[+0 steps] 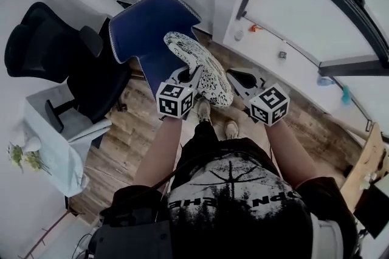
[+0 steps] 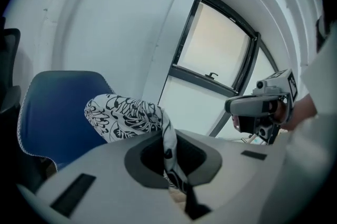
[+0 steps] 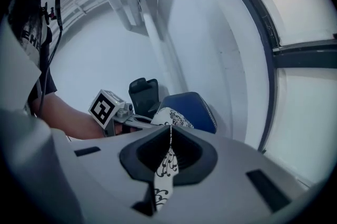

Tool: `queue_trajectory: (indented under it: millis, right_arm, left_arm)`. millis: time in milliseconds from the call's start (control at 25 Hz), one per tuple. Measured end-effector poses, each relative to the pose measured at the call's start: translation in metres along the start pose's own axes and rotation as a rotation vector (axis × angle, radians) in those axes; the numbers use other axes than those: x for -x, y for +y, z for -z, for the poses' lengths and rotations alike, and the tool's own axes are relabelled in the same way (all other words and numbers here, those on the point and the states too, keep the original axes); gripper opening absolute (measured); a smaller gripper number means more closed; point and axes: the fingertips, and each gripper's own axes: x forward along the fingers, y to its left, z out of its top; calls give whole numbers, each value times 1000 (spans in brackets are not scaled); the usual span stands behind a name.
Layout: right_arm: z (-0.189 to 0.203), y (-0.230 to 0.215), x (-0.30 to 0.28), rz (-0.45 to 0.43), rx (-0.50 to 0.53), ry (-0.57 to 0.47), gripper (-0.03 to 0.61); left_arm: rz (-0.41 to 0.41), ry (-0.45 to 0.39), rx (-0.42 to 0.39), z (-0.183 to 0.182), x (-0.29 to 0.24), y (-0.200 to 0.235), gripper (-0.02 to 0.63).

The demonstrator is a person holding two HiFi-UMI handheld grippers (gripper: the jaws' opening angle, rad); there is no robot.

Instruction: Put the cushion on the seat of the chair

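Note:
The cushion (image 1: pixel 197 66), white with a black floral print, hangs in the air over the front of the blue chair (image 1: pixel 152 24), above its seat. My left gripper (image 1: pixel 189 76) is shut on its near left edge. My right gripper (image 1: pixel 236 79) is shut on its near right edge. In the left gripper view a fold of the cushion (image 2: pixel 124 118) runs down between the closed jaws of the left gripper (image 2: pixel 172 165), with the chair back (image 2: pixel 52 112) behind. In the right gripper view a thin flap of the cushion (image 3: pixel 167 168) is pinched in the right gripper (image 3: pixel 166 175).
A black office chair (image 1: pixel 55 45) stands left of the blue chair. A small white table (image 1: pixel 58 151) with flowers (image 1: pixel 21 157) is at the lower left. A white wall and large window (image 1: pixel 304 14) run along the right. The floor is wood planks (image 1: pixel 121 136).

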Motion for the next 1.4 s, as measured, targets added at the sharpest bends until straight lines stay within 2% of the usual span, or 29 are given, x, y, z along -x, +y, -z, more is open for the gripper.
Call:
queue_trajectory:
  millis: [200,440,760,960,1160,1400]
  right_arm:
    - [17,-7,-35,-2,-20,49,20]
    - [44,4,-74,-56,-46,117,20]
    - [74,7,-123,-108,-46,157,20]
    - [97,18,-158,-172,-38,176,20]
    - [115,31,-195,-236,-21,166,20]
    - [142,53,-232,-304,-7,187,20]
  left_arm:
    - [-3,60,3,23,-26,40,23]
    - [-34,160,30,73,-39,87,23]
    - [-95,177,108,118,-18,129,23]
    - [-159,191,165,154,0,160,23]
    - [-207,204,184,181,11,200,23]
    - [-267,243,232,236,28,243,23]
